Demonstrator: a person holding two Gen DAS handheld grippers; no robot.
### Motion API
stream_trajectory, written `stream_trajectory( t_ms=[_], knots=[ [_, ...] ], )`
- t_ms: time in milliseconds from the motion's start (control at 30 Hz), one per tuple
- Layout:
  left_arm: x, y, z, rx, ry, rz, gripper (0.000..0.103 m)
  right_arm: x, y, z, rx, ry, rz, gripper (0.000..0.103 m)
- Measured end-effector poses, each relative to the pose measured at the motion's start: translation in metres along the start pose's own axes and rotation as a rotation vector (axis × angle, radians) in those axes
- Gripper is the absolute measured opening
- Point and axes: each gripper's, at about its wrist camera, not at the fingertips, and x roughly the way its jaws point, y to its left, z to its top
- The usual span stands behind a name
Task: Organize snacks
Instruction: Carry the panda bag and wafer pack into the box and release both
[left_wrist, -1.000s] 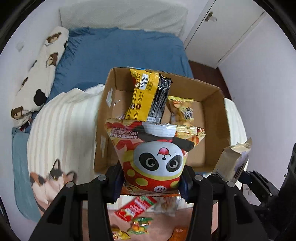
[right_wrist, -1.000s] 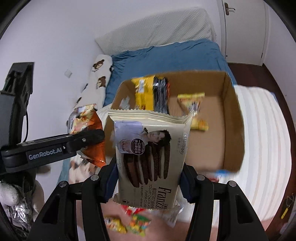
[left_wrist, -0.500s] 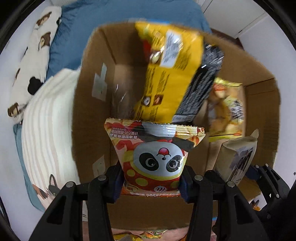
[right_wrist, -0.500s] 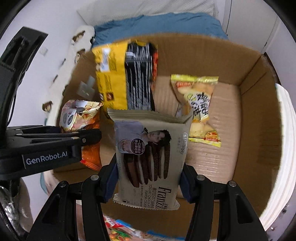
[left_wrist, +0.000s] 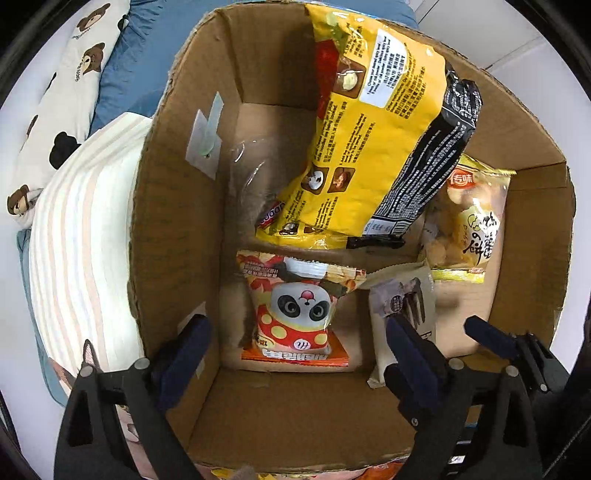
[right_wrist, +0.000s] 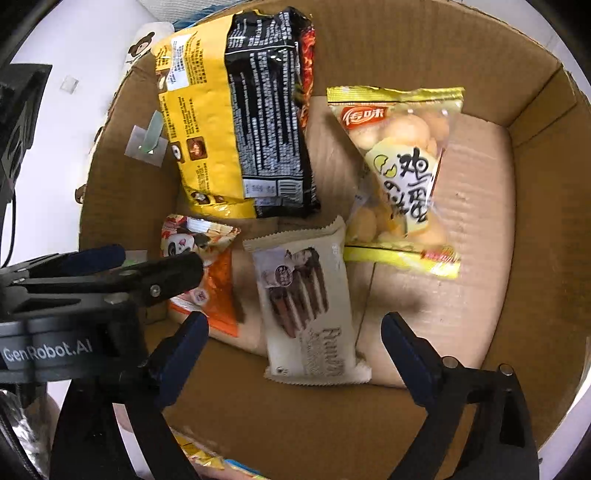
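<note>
Both grippers point down into the cardboard box (left_wrist: 173, 229); left gripper (left_wrist: 295, 354) jaws opening, pads spread wide, panda snack bag (left_wrist: 299, 314) lies between them on the box floor, pads clear of it; right gripper (right_wrist: 291, 343) jaws opening too, wide apart, cream chocolate-biscuit pack (right_wrist: 310, 306) lies flat between them on the floor, untouched by the pads; panda bag and biscuit pack sit side by side, just beside each other, near the box's front wall; yellow noodle packet (left_wrist: 362, 147) and black noodle packet (right_wrist: 269, 122) lean together against the far left corner; egg-biscuit bag (right_wrist: 402, 177) with yellow trim lies flat right of them; box stands on a striped blanket (left_wrist: 81, 240); bear-print pillow (left_wrist: 62, 96) and blue bedsheet (left_wrist: 140, 55) behind.
</note>
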Motion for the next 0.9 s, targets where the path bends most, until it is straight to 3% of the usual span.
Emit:
stream_trajectory(
  t_ms=[200, 333, 667, 900],
  knots=[
    [-0.009, -0.008, -0.012, 0.025, -0.016, 0.004, 0.097, -0.012, 0.003, -0.008, -0.017, -0.030, -0.046, 0.097],
    [-0.023, -0.017, -0.021, 0.049, -0.072, 0.024, 0.097, -0.025, 0.007, -0.012, -0.016, -0.058, -0.071, 0.097],
    [-0.093, -0.030, -0.076, 0.083, -0.420, 0.101, 0.097, -0.089, -0.005, -0.053, 0.028, -0.270, -0.137, 0.097],
    [-0.125, -0.026, -0.112, 0.093, -0.562, 0.143, 0.097, -0.132, 0.000, -0.090, 0.029, -0.410, -0.164, 0.097]
  ],
)
